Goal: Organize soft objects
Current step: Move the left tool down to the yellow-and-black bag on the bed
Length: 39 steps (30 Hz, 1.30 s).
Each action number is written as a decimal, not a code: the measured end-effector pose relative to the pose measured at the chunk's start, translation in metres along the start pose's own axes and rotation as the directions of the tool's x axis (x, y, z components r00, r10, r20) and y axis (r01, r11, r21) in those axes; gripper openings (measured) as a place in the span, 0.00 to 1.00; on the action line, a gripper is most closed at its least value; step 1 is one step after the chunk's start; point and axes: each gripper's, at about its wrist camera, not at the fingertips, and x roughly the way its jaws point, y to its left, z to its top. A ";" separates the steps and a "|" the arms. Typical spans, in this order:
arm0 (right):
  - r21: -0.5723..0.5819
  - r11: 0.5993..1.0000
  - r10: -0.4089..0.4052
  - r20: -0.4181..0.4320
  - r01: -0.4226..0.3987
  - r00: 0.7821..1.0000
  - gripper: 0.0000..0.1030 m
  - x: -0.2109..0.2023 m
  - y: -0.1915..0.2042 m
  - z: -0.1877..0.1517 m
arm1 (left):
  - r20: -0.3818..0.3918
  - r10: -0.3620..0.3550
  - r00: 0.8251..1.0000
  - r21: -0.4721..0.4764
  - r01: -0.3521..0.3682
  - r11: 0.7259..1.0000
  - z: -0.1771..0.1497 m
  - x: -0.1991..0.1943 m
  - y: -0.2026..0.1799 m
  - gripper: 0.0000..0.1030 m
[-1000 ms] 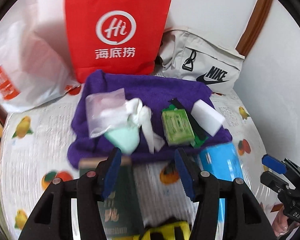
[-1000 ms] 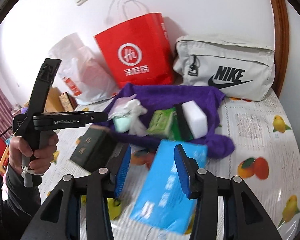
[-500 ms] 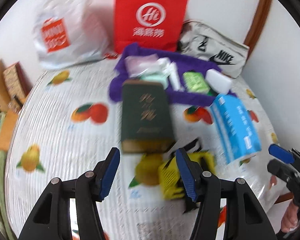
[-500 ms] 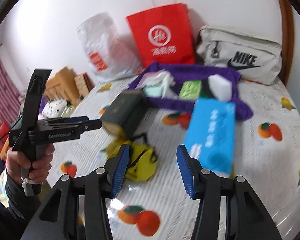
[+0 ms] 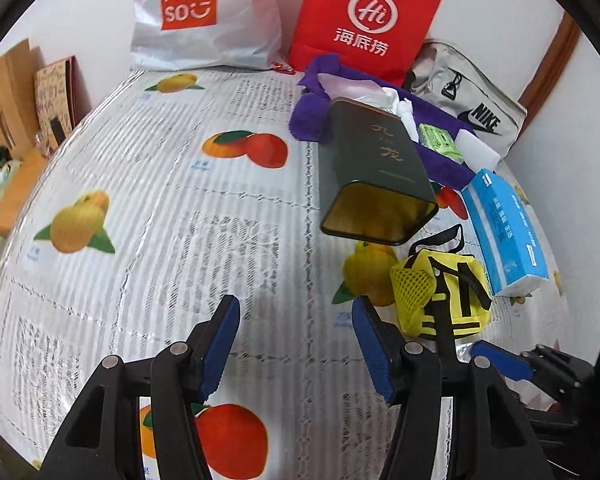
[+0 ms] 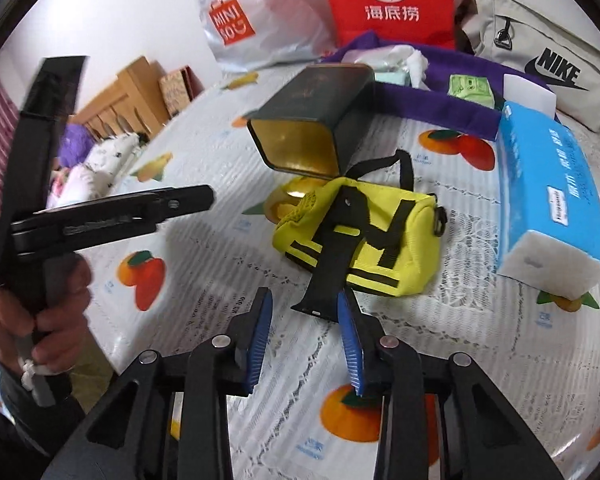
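Left gripper [image 5: 294, 344] gapes empty; right gripper [image 6: 305, 318], jaws just closing, frames the black strap [image 6: 332, 264] unpinched. One purple cloth [image 6: 432, 100] upper right, partly hidden; one tissue pack [image 6: 556, 196]; one yellow pouch [image 6: 364, 236] centre

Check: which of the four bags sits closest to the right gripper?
The small yellow pouch, its black strap reaching the right gripper; the other three bags stand against the wall.

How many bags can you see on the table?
4. A white bag and a red bag stand at the back wall, a grey bag lies in the back right corner, and a small yellow bag lies near the front. None looks hidden.
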 end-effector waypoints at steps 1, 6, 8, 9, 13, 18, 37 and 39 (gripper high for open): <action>0.001 1.000 -0.019 -0.008 0.019 1.000 0.33 0.004 0.002 0.001 | -0.002 -0.008 1.000 -0.009 0.008 1.000 0.000 0.001 0.003 0.54; -0.017 0.988 -0.157 -0.030 0.156 0.987 0.33 0.026 0.011 0.006 | -0.002 -0.031 1.000 -0.030 0.031 0.999 -0.002 0.003 0.012 0.54; -0.035 0.981 -0.192 -0.037 0.190 0.981 0.33 0.034 0.016 0.006 | 0.001 -0.033 0.999 -0.037 0.033 0.999 -0.002 0.002 0.016 0.54; -0.042 0.978 -0.204 -0.026 0.203 0.979 0.31 0.036 0.019 0.006 | 0.003 -0.036 0.999 -0.045 0.036 0.998 -0.002 0.002 0.018 0.54; -0.054 0.977 -0.204 0.008 0.204 0.979 0.30 0.034 0.019 0.005 | 0.010 -0.046 0.999 -0.085 0.047 0.995 -0.003 0.000 0.026 0.54; -0.069 0.986 -0.154 -0.011 0.153 0.988 0.29 0.015 0.013 -0.001 | 0.013 -0.048 0.999 -0.093 0.049 0.994 -0.006 -0.002 0.025 0.54; -0.022 0.983 -0.181 0.000 0.181 0.983 0.46 0.000 -0.022 -0.035 | 0.002 -0.037 0.999 -0.044 0.037 0.998 -0.017 -0.011 -0.002 0.54; -0.040 0.975 -0.216 0.043 0.218 0.975 0.26 0.005 -0.018 -0.034 | -0.002 -0.031 1.000 -0.045 0.031 0.999 -0.017 -0.011 -0.003 0.54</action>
